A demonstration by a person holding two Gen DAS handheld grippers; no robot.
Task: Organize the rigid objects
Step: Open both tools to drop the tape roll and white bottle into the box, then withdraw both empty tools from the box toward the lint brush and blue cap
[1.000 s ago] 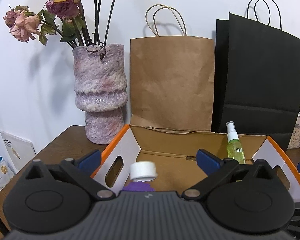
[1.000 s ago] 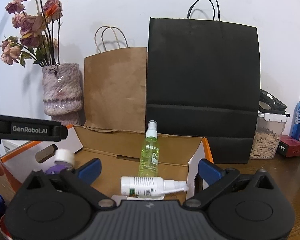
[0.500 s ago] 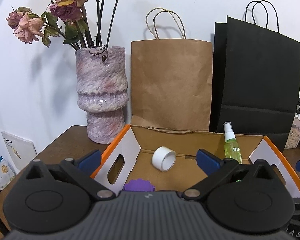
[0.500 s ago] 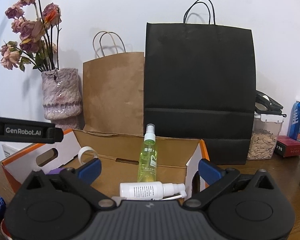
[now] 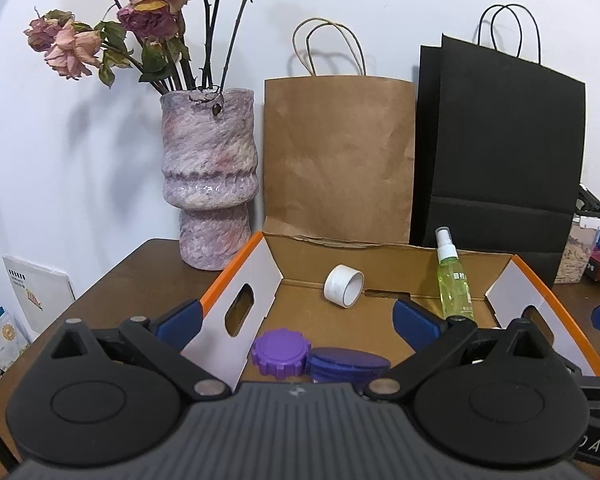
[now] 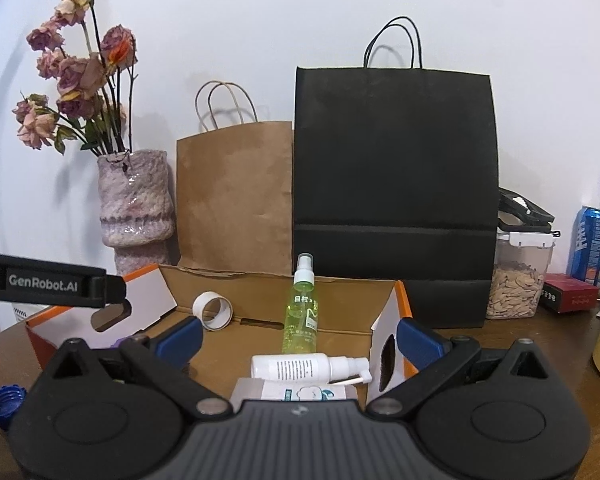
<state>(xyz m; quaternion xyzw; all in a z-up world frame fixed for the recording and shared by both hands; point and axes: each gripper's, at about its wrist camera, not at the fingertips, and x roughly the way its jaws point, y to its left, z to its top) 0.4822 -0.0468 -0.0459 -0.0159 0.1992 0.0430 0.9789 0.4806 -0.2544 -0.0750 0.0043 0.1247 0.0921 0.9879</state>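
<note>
An open cardboard box (image 5: 384,256) with orange-edged white flaps sits on the wooden table. Inside it a white tape roll (image 5: 343,285) leans on its side against the back wall, and a green spray bottle (image 5: 454,280) stands upright at the right. A purple ridged lid (image 5: 281,353) and a dark blue lid (image 5: 348,363) lie at the near edge. My left gripper (image 5: 298,318) hangs open above the box with nothing in it. My right gripper (image 6: 300,338) is open too, over a white spray bottle (image 6: 310,367) lying on its side, next to the green bottle (image 6: 302,310) and tape roll (image 6: 213,310).
A pink vase of dried roses (image 5: 209,184), a brown paper bag (image 5: 338,160) and a black paper bag (image 5: 500,140) stand behind the box. A jar of seeds (image 6: 518,280), a blue can (image 6: 588,236) and a red packet (image 6: 570,298) sit right. A blue cap (image 6: 2,402) lies left.
The white tape roll left my left gripper, fell into the box and rolled to the back wall. My left gripper has pulled back and up, so the purple and dark blue lids show.
</note>
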